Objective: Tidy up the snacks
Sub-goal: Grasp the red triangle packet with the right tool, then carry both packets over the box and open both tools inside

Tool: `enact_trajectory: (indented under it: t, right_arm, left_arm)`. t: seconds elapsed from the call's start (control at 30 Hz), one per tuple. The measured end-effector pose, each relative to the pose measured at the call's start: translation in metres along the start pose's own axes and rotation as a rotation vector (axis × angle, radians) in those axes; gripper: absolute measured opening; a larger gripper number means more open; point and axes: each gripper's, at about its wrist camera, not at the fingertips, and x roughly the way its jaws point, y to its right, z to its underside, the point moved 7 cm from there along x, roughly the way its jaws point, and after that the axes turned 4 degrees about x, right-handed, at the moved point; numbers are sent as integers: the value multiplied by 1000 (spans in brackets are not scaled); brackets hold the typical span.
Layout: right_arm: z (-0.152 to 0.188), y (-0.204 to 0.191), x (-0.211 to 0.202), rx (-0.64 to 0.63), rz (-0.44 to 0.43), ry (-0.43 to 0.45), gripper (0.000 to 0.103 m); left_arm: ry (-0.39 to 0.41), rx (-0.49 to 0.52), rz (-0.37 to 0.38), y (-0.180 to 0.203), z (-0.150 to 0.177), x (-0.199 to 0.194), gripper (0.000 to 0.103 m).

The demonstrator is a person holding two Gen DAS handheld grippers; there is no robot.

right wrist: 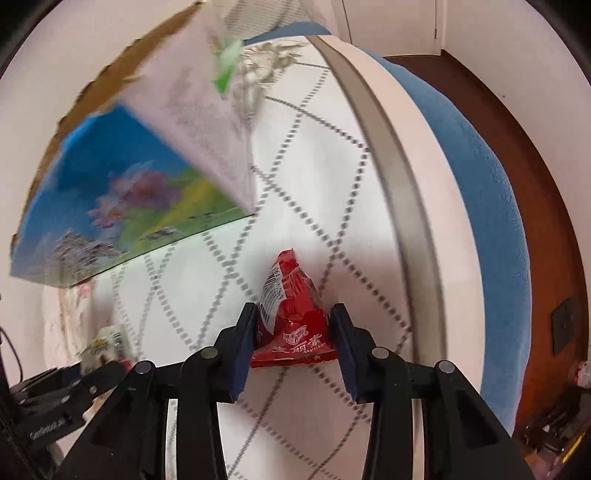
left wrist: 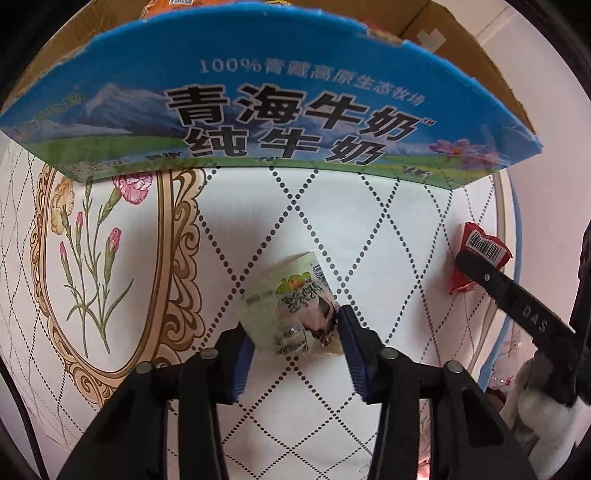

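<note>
A pale green-and-white snack packet (left wrist: pixel 291 314) sits between the fingers of my left gripper (left wrist: pixel 293 326), whose blue pads touch both its sides; the jaws are closed on it just above the white patterned table (left wrist: pixel 369 229). A red snack packet (right wrist: pixel 291 317) sits between the fingers of my right gripper (right wrist: pixel 293 325), which grips it at the table. In the left wrist view the red packet (left wrist: pixel 480 254) and one right finger (left wrist: pixel 517 295) show at the right. A blue milk carton box (left wrist: pixel 277 107) with open top stands behind, also in the right wrist view (right wrist: pixel 122 199).
The round table's rim (right wrist: pixel 402 192) curves along the right, with a blue edge (right wrist: pixel 491 206) and brown floor beyond. Orange packets (left wrist: pixel 166 5) show inside the box. The pale packet and left gripper appear at lower left of the right wrist view (right wrist: pixel 107 343).
</note>
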Motion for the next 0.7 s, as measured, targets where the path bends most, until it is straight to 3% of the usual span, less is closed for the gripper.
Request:
enact_trajectory:
  t: [0.2,0.27,0.3,0.47,0.57,0.7]
  right_arm:
    - [13,-39,-27,-49,-55,36,43]
    - [12,-44,-32,-51,-56,36,43]
    - [10,-43,-34,-50,-54,35,43]
    - [9,-39,-27,-43,-42,14,43]
    - [11,-39,-21,-32,-44,5,43]
    - [13,-42,-11,-43,-40,-1,43]
  left_arm:
    - [1,50,36,-17,-9,-23,37]
    - [-19,5,94,-25,-10,-18,41]
    - [-40,-15,120,-28,-10,-14,49]
    - [-119,-101,211,-44,-11,11,51]
    - [-115,-107,180,-48,-15,14,51]
    - [-65,-44,95,-38,-21,7,47]
